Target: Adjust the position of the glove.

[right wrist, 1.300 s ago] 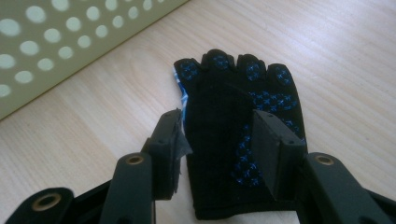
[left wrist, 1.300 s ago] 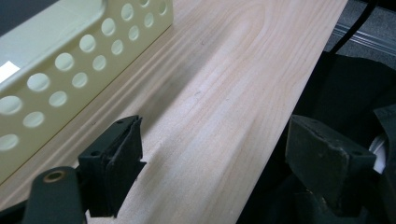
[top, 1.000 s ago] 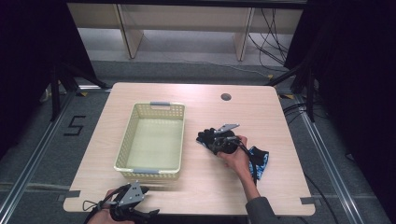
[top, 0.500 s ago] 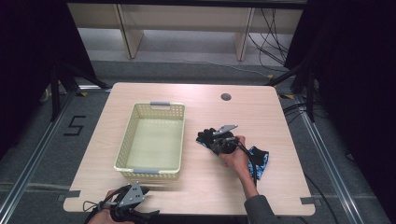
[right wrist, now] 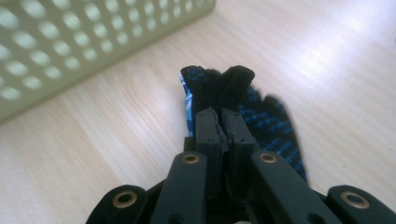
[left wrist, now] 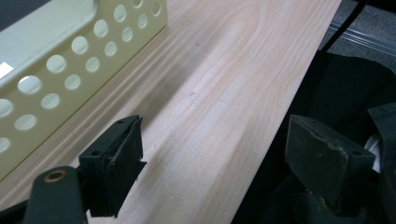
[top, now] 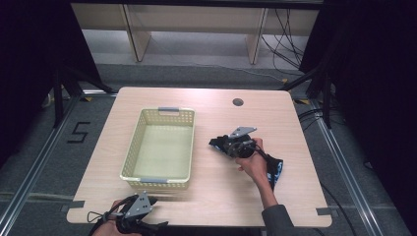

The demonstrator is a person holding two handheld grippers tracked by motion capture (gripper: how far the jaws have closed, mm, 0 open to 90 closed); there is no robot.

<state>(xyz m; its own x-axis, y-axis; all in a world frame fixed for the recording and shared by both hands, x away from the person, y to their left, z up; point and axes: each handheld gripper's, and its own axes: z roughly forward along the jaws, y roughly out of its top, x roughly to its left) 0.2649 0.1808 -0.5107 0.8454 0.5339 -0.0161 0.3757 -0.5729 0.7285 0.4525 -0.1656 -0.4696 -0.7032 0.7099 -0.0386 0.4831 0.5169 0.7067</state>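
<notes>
Our right gripper's (top: pixel 220 144) fingers (right wrist: pixel 208 135) are clamped on a fold of the black-and-blue cloth (right wrist: pixel 266 119), which lies on the table (top: pixel 275 113) right of the basket (top: pixel 158 176), while our left gripper (top: pixel 147 202) waits at the near table edge with fingers (left wrist: pixel 116 154) apart. The pinch looks thin, so we judge the cloth could slip free or snag the basket's rim when lifted. The basket is empty.

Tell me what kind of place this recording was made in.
Probably a lab or data-collection station, not a home. A lone wooden table stands between black curtains, floor rails run beside it, a taped "5" marks the floor and loose cables lie behind.
</notes>
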